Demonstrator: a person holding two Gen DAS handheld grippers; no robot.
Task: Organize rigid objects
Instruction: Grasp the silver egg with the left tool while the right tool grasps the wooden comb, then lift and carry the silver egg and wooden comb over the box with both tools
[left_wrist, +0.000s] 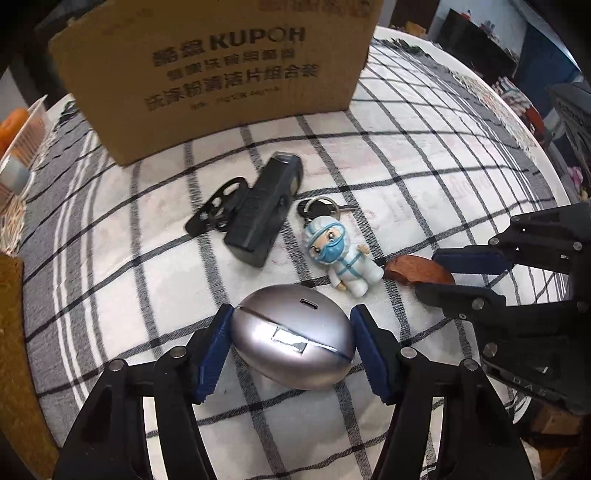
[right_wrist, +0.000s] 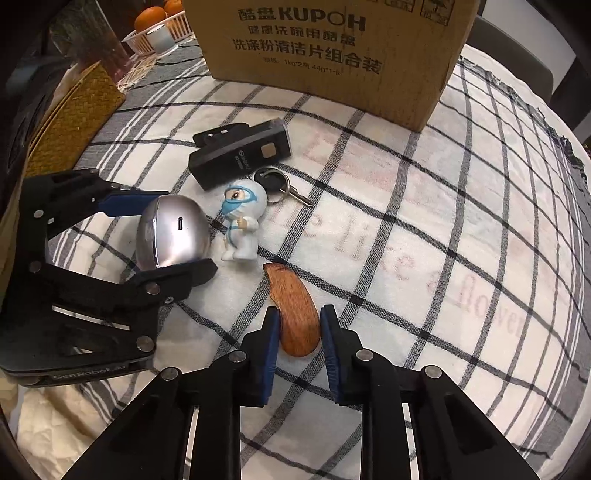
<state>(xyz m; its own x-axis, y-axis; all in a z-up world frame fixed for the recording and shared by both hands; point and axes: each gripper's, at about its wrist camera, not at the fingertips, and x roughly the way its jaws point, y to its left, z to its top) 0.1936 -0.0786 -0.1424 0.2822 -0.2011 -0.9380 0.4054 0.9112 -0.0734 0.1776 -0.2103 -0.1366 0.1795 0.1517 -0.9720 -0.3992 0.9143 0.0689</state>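
My left gripper is shut on a silver egg-shaped case, its blue pads pressed on both sides; this also shows in the right wrist view. My right gripper is shut on a curved brown wooden piece lying on the cloth, also visible in the left wrist view. A white medic figurine keychain with keys lies between them. A black bike light lies behind it.
A cardboard box with printed text stands at the back of the checked tablecloth. A woven yellow basket sits at the left. A white basket with oranges is at the far left.
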